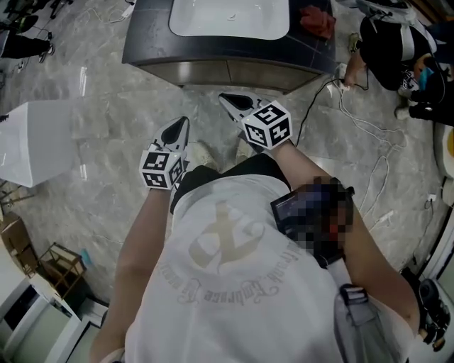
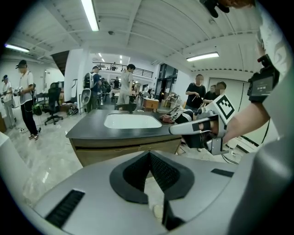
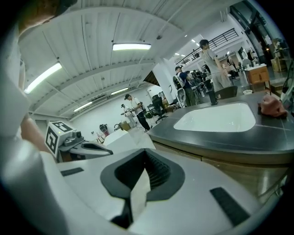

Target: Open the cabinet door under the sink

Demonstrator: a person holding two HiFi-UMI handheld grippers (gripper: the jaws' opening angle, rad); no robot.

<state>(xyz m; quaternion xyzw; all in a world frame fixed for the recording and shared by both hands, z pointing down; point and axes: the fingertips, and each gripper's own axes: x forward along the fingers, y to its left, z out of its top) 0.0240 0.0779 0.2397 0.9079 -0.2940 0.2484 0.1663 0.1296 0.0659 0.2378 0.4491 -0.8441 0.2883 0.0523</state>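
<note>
I noted the left gripper [image 1: 183, 122] clenched shut and empty at centre frame of the head view. The right gripper [image 1: 225, 99], just above and right of it, was likewise closed on nothing. Both pointed toward the cabinet door [image 1: 234, 73], which sat shut at top centre beneath the white sink [image 1: 228, 15], apart from either gripper. A red cloth [image 1: 317, 20] lay on the countertop [image 1: 149, 35] at upper right.

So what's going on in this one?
A person stands facing the sink cabinet, a gripper in each hand. The left gripper and right gripper are both shut and empty, pointed toward the cabinet but short of it. Its front looks closed; nothing is opened yet.
</note>
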